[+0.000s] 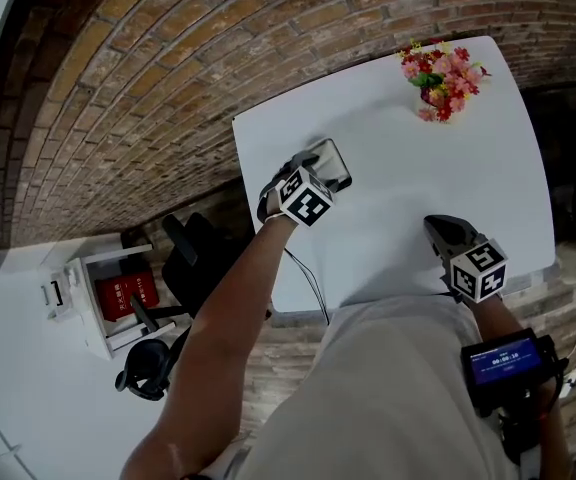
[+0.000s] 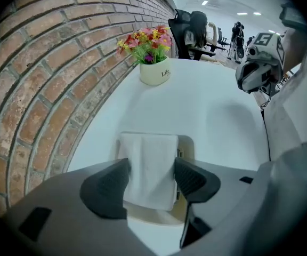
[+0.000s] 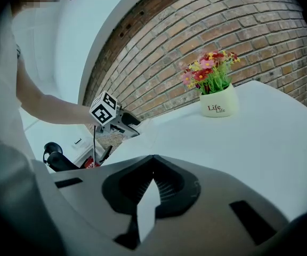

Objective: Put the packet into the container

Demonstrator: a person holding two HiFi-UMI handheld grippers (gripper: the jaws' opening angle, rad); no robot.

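Note:
A white packet (image 2: 148,167) sits between the jaws of my left gripper (image 2: 151,179), whose dark pads press on its two sides. The gripper points steeply down, and the packet hangs just over a shallow beige container (image 2: 185,143) on the white table (image 2: 212,111). In the head view the left gripper (image 1: 313,171) is at the container (image 1: 338,161) near the table's left edge, and the packet is hidden there. My right gripper (image 1: 438,226) rests low over the table's near right part, well apart from the container. Its jaws (image 3: 153,169) are shut with nothing between them.
A white pot of red and yellow flowers (image 1: 440,78) stands at the table's far right corner. A brick wall (image 1: 148,88) runs along the far and left side. A black office chair (image 1: 183,258) and a white cabinet (image 1: 98,298) stand left of the table.

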